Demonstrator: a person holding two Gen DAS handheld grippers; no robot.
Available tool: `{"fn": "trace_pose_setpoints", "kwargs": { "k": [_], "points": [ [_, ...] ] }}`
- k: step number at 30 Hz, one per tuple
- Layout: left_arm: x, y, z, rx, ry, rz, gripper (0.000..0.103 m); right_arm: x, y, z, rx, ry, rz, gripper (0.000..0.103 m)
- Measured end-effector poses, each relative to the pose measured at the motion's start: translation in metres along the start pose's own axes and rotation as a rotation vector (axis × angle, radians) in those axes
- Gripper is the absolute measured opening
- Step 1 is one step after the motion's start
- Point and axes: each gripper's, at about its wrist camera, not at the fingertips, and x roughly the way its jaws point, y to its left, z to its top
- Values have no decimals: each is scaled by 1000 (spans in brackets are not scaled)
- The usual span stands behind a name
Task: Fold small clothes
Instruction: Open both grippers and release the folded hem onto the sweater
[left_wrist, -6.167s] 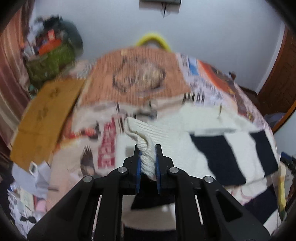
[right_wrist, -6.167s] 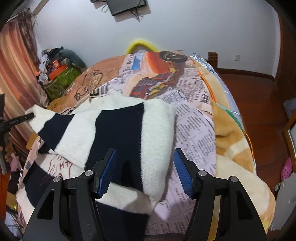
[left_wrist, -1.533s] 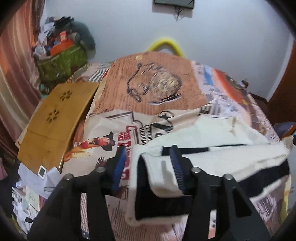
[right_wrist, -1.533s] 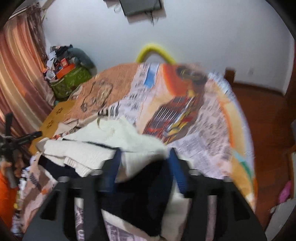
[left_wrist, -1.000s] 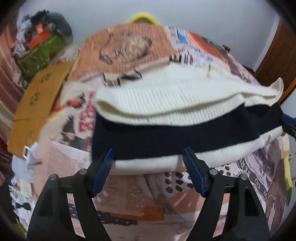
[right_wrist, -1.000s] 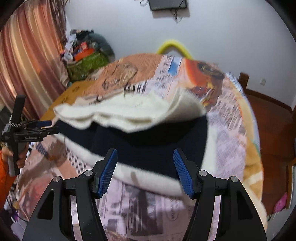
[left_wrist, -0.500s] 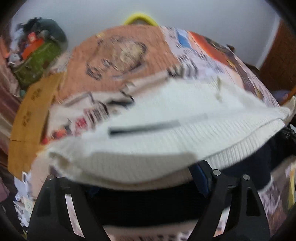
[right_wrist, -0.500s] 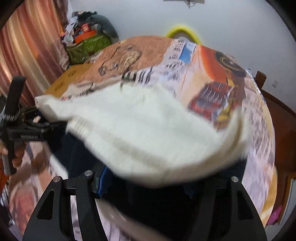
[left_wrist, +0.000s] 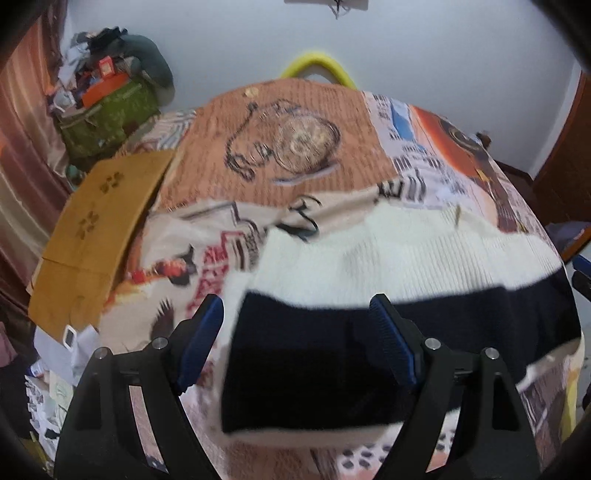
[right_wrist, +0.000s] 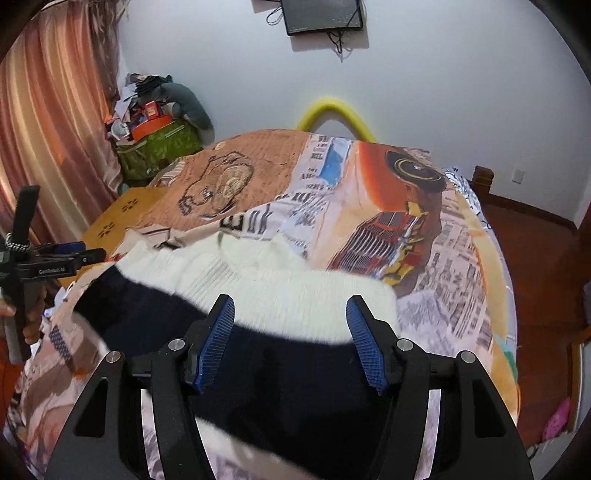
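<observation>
A cream and black striped knit sweater (left_wrist: 388, 266) lies folded on the bed; it also shows in the right wrist view (right_wrist: 295, 295). My left gripper (left_wrist: 295, 332) is open and empty, hovering over the sweater's black band at its left end. My right gripper (right_wrist: 290, 328) is open and empty over the sweater's right end. The left gripper also shows at the left edge of the right wrist view (right_wrist: 55, 262), held in a hand.
The bed carries a printed newspaper-pattern cover (left_wrist: 295, 147). A yellow-brown wooden board (left_wrist: 96, 225) lies along the bed's left side. A green bag with clutter (right_wrist: 159, 147) stands by the curtain (right_wrist: 48, 129). A yellow hoop (right_wrist: 332, 114) is at the bed's far end.
The sweater's cream part, lifted across both views half a second ago, now lies flat on the bed. Both grippers have drawn back from it and stand open.
</observation>
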Motion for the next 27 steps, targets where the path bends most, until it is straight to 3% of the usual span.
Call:
{"fn": "trace_pose_setpoints", "kwargs": {
  "k": [7, 12, 14, 20, 23, 27],
  "points": [
    [17, -34, -20, 61, 49, -57, 81, 31, 49, -8, -74, 66, 74, 59],
    [51, -41, -29, 112, 93, 28, 85, 72, 70, -15, -111, 137, 69, 59],
    [57, -31, -31, 93, 91, 12, 93, 80, 69, -23, -133, 149, 40, 59],
    [50, -5, -40, 75, 56, 47, 93, 62, 50, -38, -201, 120, -46, 59],
    [46, 4, -46, 68, 50, 97, 93, 44, 31, -43, -166, 117, -78, 59],
    [42, 23, -51, 2, 69, 64, 93, 20, 2, -57, -63, 108, -121, 59]
  ]
}}
